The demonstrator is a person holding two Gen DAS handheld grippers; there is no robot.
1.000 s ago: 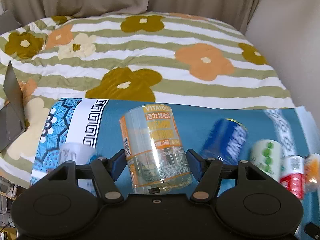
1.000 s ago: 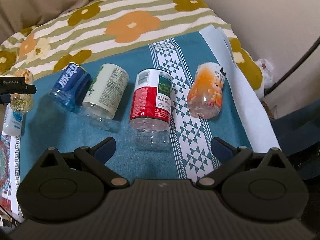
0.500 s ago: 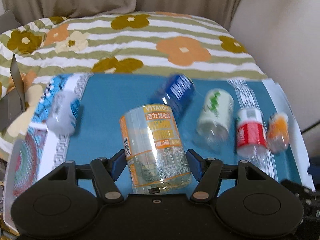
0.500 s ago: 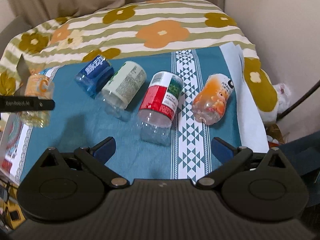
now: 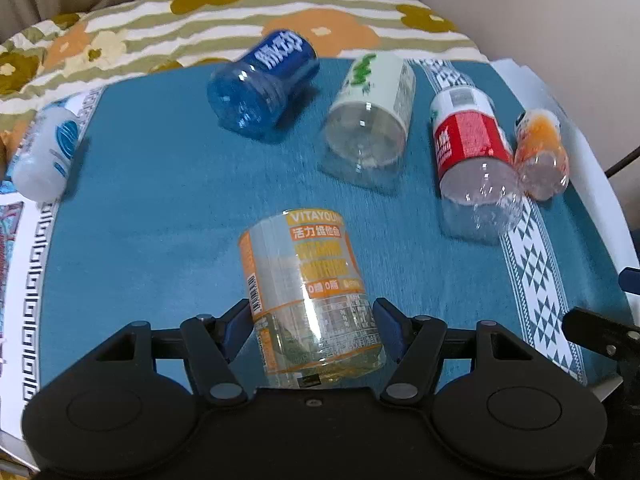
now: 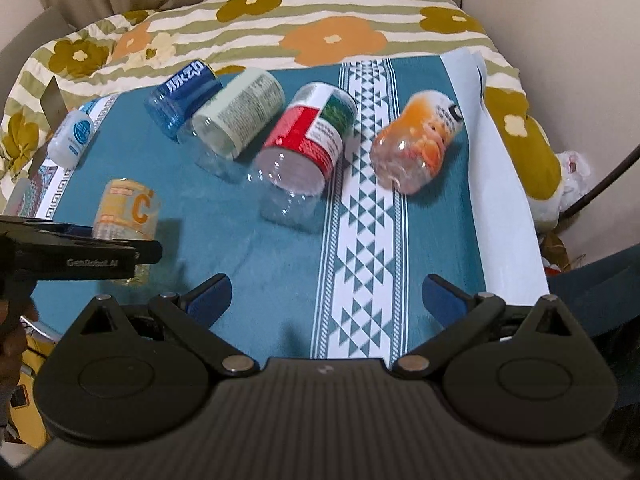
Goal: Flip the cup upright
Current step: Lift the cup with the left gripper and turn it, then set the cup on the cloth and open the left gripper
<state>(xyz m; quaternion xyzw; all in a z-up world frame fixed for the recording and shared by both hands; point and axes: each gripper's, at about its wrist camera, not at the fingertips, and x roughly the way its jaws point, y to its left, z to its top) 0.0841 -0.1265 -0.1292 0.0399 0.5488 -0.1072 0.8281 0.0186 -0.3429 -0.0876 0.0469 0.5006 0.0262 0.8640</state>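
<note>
Left wrist view: left gripper (image 5: pixel 312 322) clamped on the orange-labelled cup (image 5: pixel 308 288), blue pads against both its sides near the clear base. In the right wrist view that cup (image 6: pixel 126 220) stands roughly upright; whether its base touches the teal cloth (image 5: pixel 160 200) cannot be told.

Surroundings, all lying on their sides on the cloth:
- blue cup (image 5: pixel 264 84), far centre-left, mouth toward camera
- pale green cup (image 5: pixel 370 120), just right of the blue one, close beside it
- red-labelled cup (image 5: pixel 474 160), further right
- orange fruit cup (image 5: pixel 540 154), touching or almost touching the red one, near the cloth's right side
- small white bottle (image 5: pixel 46 152), far left, on the patterned border, well apart from the rest

Right wrist view: right gripper (image 6: pixel 326 294) has its jaws spread wide, nothing between them, hovering over the near edge of the cloth beside the white triangle band (image 6: pixel 360 240).

Room: bare teal cloth lies between the held cup and the row of fallen cups, and to its left toward the key-pattern border. Flowered striped bedcover (image 6: pixel 320 12) extends behind the cloth. Wall (image 6: pixel 560 20) close on the right; the cloth's white edge drops off there.
</note>
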